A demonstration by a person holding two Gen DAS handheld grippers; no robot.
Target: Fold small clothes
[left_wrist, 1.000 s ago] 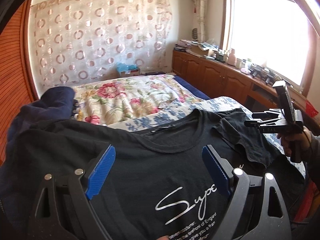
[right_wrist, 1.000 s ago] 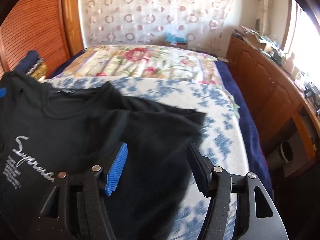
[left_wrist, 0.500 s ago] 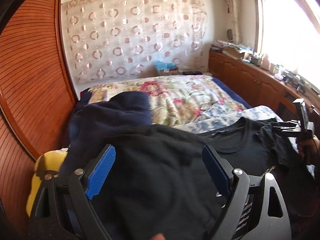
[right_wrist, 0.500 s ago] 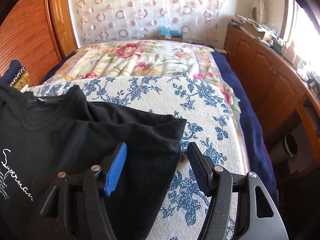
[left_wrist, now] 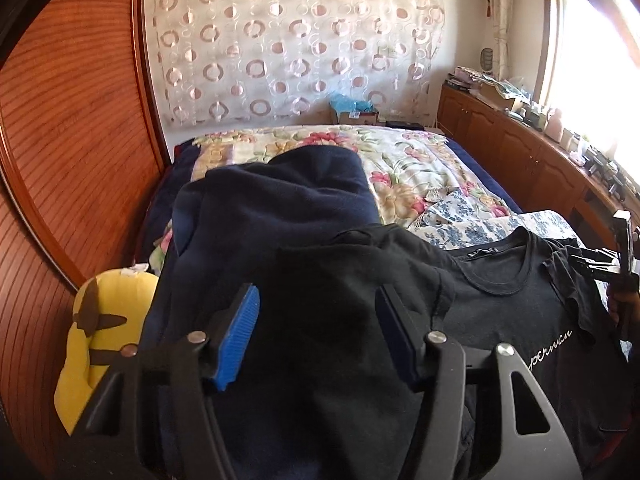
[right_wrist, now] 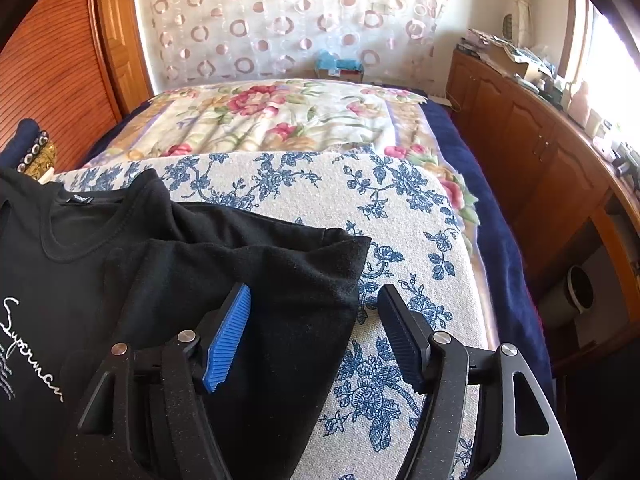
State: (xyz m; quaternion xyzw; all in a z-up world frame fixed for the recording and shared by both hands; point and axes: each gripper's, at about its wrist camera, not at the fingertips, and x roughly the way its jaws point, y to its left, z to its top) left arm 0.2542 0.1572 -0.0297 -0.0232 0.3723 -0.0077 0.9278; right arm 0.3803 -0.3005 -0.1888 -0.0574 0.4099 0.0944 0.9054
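A black T-shirt (left_wrist: pixel 500 308) with white script lettering lies face up on a blue-flowered white cloth (right_wrist: pixel 400 240) on the bed. My left gripper (left_wrist: pixel 316 300) hovers over the shirt's left sleeve and shoulder. Its jaws are closing with black cloth between them, and the blue pads stand apart from the cloth. My right gripper (right_wrist: pixel 314 292) straddles the outer edge of the right sleeve of the T-shirt (right_wrist: pixel 240 264). Its jaws are opening, one pad over the sleeve and the other over the flowered cloth, gripping nothing.
A navy garment (left_wrist: pixel 280 208) is heaped behind the shirt's left side, with a yellow plush toy (left_wrist: pixel 104 320) beside it against the wood-panelled wall (left_wrist: pixel 60 140). A flowered quilt (right_wrist: pixel 280 120) covers the far bed. Wooden cabinets (right_wrist: pixel 540 160) run along the right.
My left gripper swung left from the shirt's chest print to its left sleeve, and its jaws narrowed. My right gripper slid right to the sleeve edge, then held still with jaws slightly wider.
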